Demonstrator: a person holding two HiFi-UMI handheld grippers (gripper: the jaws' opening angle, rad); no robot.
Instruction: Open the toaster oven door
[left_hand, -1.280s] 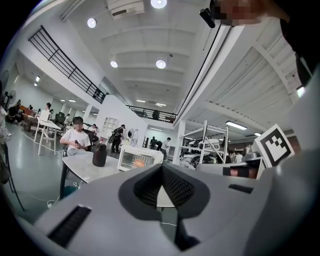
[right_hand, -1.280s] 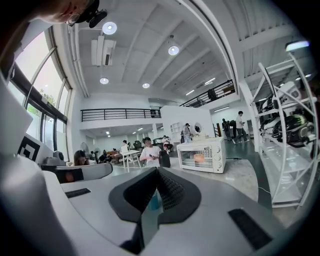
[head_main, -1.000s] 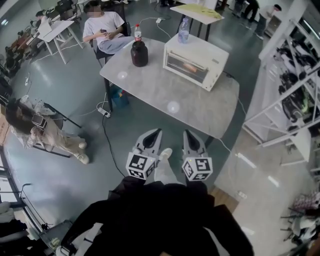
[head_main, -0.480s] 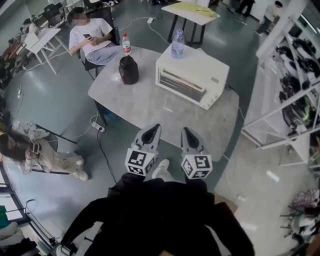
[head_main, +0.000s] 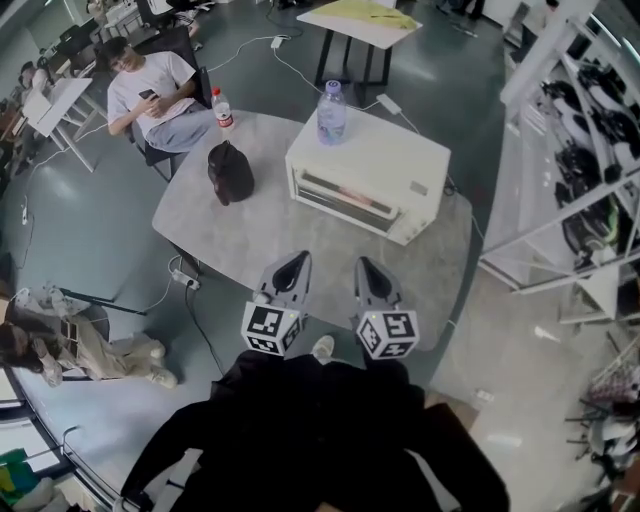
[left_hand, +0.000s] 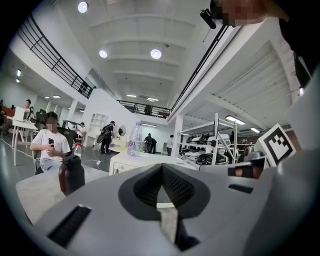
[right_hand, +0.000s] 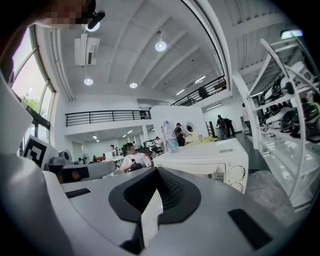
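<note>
Head view: we hold the left gripper (head_main: 297, 261) and right gripper (head_main: 363, 264) closed, empty, over the tabletop's (head_main: 250, 238) near edge; the shut toaster oven (head_main: 390, 160) holds something pinkish (head_main: 350, 194), with a bottle (head_main: 331, 112) on top.

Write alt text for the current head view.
A white toaster oven, door closed, sits on a grey table with a clear water bottle standing on top and a dark jug beside it at the view's left. Nearer the camera, the left gripper and right gripper point toward the oven without touching it.
</note>
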